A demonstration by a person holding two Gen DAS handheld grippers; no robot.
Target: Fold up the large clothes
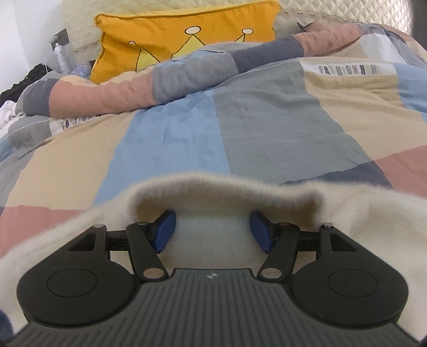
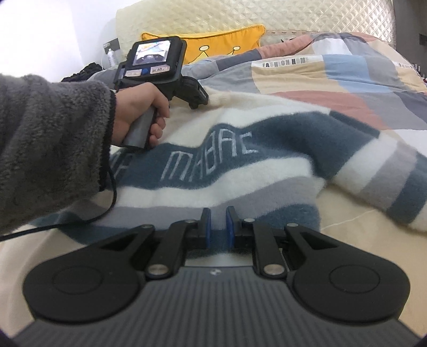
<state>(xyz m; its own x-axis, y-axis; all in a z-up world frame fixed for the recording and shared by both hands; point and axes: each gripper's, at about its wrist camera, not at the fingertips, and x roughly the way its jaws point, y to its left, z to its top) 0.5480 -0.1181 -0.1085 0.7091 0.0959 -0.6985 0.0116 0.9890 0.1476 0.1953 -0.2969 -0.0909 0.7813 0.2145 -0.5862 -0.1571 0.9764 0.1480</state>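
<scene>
Sweater [image 2: 213,160] lettered perhaps "MABAC", quilt [image 2: 347,80] printed "FASHION HOME"

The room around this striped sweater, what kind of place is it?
Most likely a bedroom: the sweater lies on a patchwork duvet, with a yellow crown pillow propped against a quilted headboard.

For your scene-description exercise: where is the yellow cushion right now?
The yellow cushion leans against the quilted headboard at the far end of the bed, behind the patchwork quilt; it shows upper left in the left wrist view.
</scene>
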